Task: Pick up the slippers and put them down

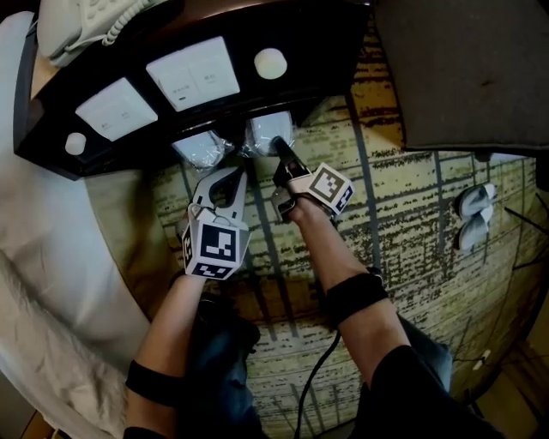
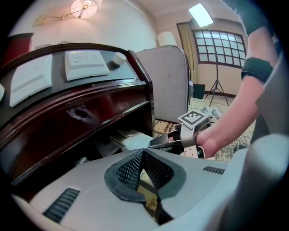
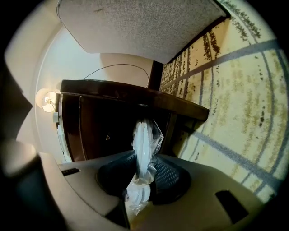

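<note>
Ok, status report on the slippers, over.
Left gripper shut, empty. Right gripper shut on bagged slippers under the nightstand. Second bag beside it, nightstand top overhead.

Dim and warm. Blown-out white at the wall lamp (image 2: 84, 7) and panel light (image 2: 201, 14). Sheen on the bagged slippers (image 3: 143, 149); deep shadow under the nightstand (image 3: 113, 122). Strong fisheye bending, black corners, soft blur close to the lens.

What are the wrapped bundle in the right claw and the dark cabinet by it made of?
Bagged slippers: white, probably soft fabric or foam, inside thin clear plastic film; it crinkles and glints. Cabinet: reddish-dark wood or veneer, seemingly gloss-varnished, since light reflects off its front.
</note>
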The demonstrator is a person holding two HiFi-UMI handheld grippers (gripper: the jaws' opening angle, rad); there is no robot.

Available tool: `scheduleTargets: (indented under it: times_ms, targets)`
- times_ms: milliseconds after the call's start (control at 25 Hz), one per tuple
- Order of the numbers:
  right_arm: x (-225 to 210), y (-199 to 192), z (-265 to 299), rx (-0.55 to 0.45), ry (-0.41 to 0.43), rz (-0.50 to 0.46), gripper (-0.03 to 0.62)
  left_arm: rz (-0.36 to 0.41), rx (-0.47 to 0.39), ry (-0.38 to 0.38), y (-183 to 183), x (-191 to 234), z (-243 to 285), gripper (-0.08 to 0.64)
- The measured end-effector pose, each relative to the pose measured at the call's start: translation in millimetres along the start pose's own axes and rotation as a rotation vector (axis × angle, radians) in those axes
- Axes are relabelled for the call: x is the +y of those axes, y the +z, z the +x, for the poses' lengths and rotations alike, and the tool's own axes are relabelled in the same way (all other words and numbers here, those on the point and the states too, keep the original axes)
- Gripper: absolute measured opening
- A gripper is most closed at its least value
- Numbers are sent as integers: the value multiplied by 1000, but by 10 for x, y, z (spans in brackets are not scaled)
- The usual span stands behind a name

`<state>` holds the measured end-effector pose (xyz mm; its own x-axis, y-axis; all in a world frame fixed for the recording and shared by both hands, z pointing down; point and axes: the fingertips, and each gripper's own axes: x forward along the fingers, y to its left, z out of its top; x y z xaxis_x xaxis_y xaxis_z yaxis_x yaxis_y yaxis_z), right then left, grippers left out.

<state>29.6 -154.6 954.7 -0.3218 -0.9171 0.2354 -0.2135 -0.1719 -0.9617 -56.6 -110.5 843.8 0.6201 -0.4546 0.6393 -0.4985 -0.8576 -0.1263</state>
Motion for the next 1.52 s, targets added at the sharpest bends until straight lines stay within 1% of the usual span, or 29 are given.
scheduleTargets:
  times_ms: [80, 240, 360, 520, 720, 800, 920, 1040, 1160, 1320, 1520]
  targets:
    - [47, -42, -170, 4, 2, 22, 114, -11, 13, -7, 38, -95, -87, 0]
    - [151, -126, -630, 23, -9, 6, 114, -38, 34, -25, 133, -317, -313, 0]
    - [202, -220, -1036, 53, -56, -19, 112, -49, 49, -38, 206, -513, -507, 0]
    - [251, -334, -1597, 87, -114, -37, 112, -36, 68, -71, 344, -822, -726, 0]
    - [178, -495, -2147, 116, -128, -25, 110, -15, 71, -109, 542, -1085, -780, 0]
    - [147, -532, -2270, 129, -128, -22, 110, -9, 65, -114, 619, -1111, -733, 0]
    - [61, -562, -2461, 148, -159, -38, 110, -2, 62, -126, 678, -1185, -655, 0]
    - [-113, -576, -2618, 143, -191, -34, 110, 3, 61, -144, 684, -1305, -561, 0]
    - [-343, -564, -2677, 132, -225, -32, 111, 12, 63, -160, 640, -1433, -456, 0]
    - [-663, -485, -2728, 118, -307, -60, 112, 26, 72, -189, 517, -1621, -346, 0]
    - [-949, -419, -2702, 109, -362, -103, 115, 41, 76, -202, 377, -1643, -264, 0]
